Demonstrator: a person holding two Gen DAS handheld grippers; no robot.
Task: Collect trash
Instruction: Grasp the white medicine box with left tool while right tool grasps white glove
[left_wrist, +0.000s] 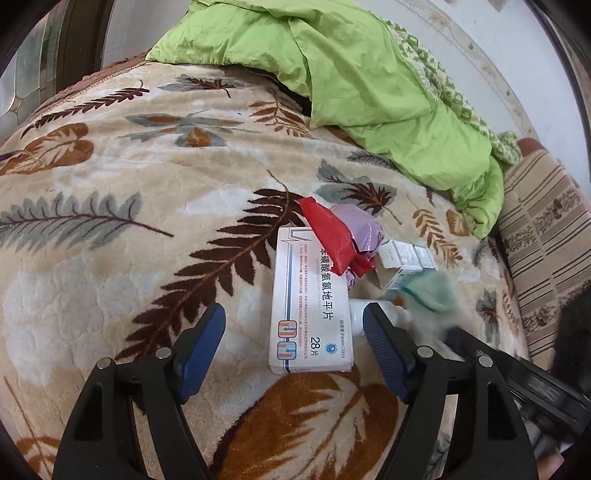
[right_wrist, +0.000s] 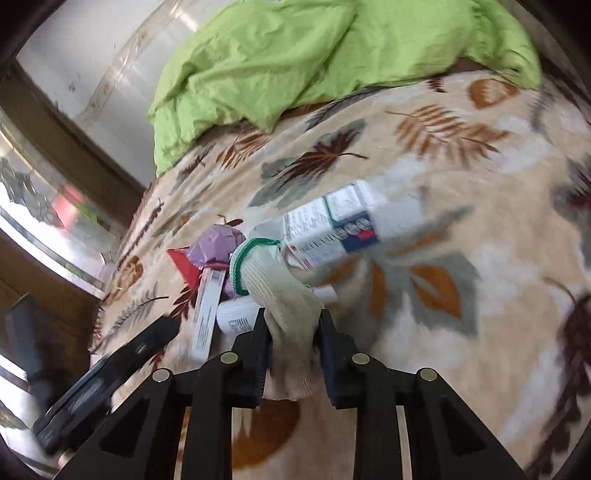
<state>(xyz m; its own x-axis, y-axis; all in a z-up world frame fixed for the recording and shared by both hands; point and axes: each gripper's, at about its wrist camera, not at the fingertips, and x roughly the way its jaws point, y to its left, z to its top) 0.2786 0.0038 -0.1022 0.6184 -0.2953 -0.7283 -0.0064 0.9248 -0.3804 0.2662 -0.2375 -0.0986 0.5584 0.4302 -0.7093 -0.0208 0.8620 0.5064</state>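
A heap of trash lies on the leaf-patterned blanket (left_wrist: 110, 229). In the left wrist view my left gripper (left_wrist: 295, 321) is open, its fingers on either side of the near end of a white medicine box (left_wrist: 310, 310). A red wrapper (left_wrist: 332, 236) and a purple crumpled bag (left_wrist: 360, 229) lie across the box's far end. A white bottle (left_wrist: 356, 315) and small boxes (left_wrist: 406, 258) lie to the right. In the right wrist view my right gripper (right_wrist: 291, 325) is shut on a white knit glove (right_wrist: 280, 291) with a green cuff, above the heap.
A green quilt (left_wrist: 351, 81) is bunched at the far side of the bed. A striped cushion (left_wrist: 546, 236) lies at the right. A larger medicine box (right_wrist: 332, 229) lies beyond the glove. A wooden frame and window (right_wrist: 55, 177) stand at the left.
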